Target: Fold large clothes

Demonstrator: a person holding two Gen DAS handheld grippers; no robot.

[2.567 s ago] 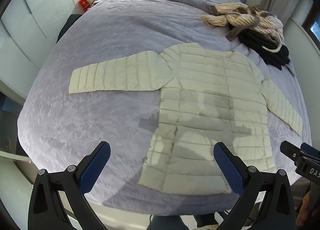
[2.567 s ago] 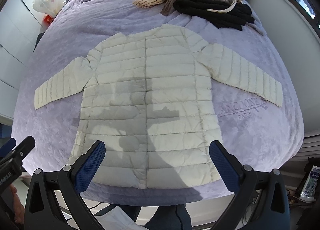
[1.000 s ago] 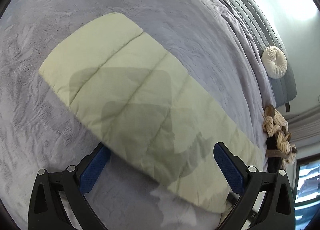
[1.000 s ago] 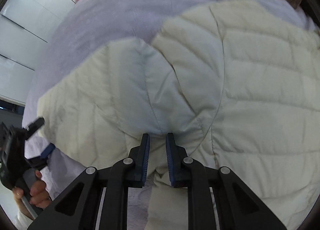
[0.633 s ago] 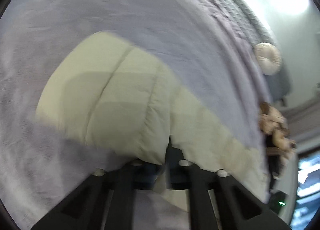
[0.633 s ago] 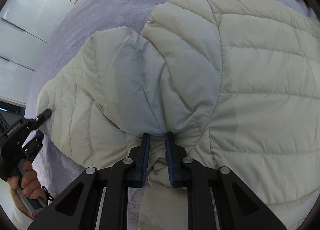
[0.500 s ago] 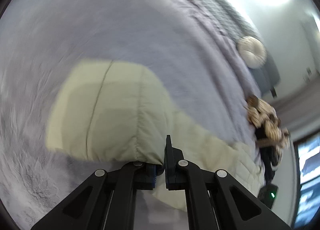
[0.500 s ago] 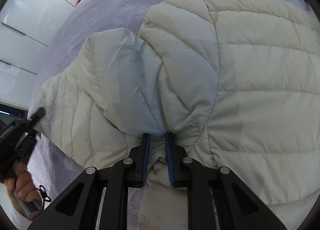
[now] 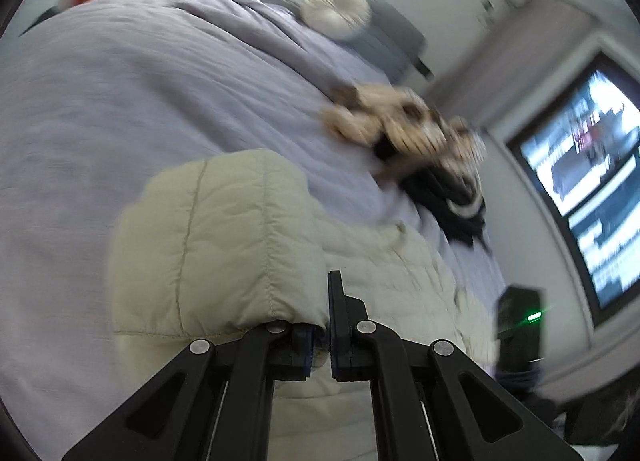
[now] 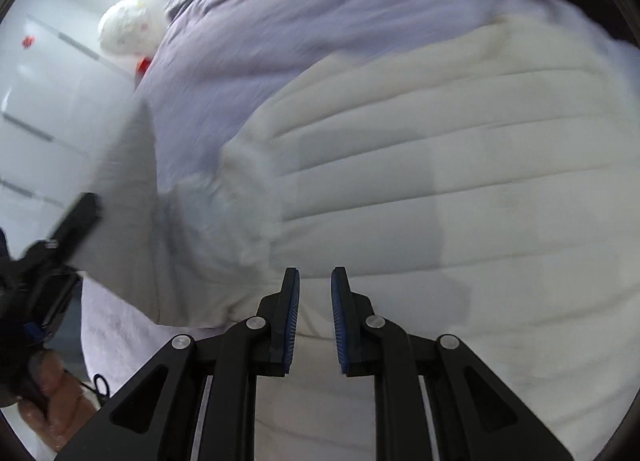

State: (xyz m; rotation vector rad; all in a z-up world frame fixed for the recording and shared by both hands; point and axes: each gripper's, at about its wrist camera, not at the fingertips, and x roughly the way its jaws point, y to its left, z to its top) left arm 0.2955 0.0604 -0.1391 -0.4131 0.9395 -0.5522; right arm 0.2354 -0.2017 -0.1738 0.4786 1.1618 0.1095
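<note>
Jacket point(image 9: 224, 245) spread on lilac bed point(image 9: 120, 101), sleeve end pinched and lifted in clenched left gripper point(image 9: 320, 333), body point(image 10: 460, 189) lying flat under right gripper point(image 10: 315, 317), parted a little and empty.

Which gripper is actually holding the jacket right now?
The left gripper: shut on the jacket sleeve end. The right gripper has a gap between its pads, nothing in it.
</note>
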